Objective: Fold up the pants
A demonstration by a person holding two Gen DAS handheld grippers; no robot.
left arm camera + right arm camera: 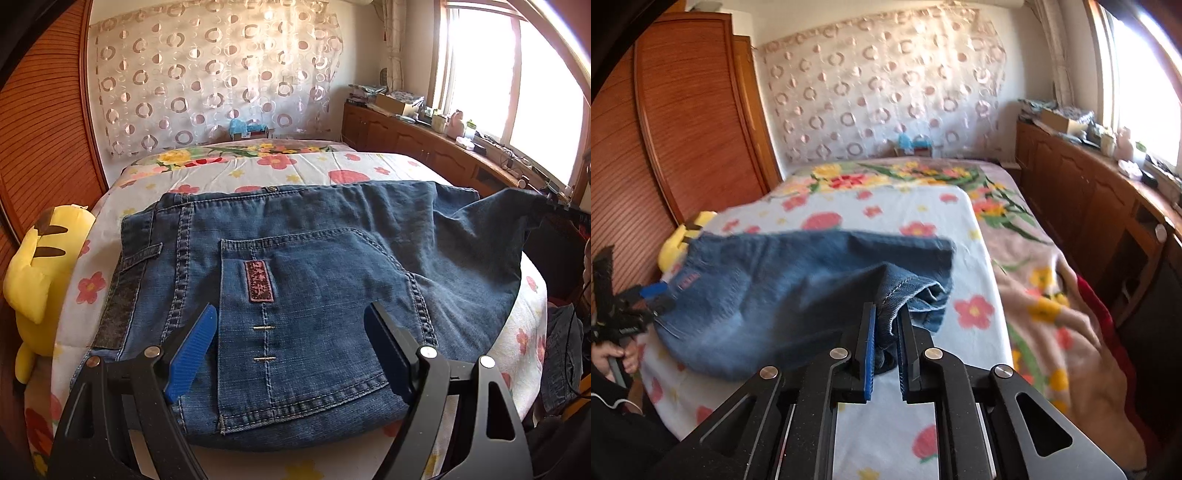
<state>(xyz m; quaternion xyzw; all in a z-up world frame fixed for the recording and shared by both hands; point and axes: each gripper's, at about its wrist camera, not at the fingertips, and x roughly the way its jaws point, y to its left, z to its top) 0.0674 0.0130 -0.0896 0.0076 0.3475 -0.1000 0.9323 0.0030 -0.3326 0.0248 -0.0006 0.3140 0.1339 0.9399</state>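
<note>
Blue denim pants lie on the flowered bed sheet, waistband to the left and a back pocket with a pink patch facing up. My left gripper hovers open over that pocket, a blue pad on either side and no cloth pinched. To the right, one pant leg rises off the bed. In the right wrist view my right gripper is shut on that leg's stitched hem, held above the sheet. The left gripper shows at the far left by the waistband.
A yellow plush toy sits at the bed's left edge against a wooden wardrobe. A low wooden cabinet with clutter runs under the window on the right. A person's hand holds the left gripper's handle.
</note>
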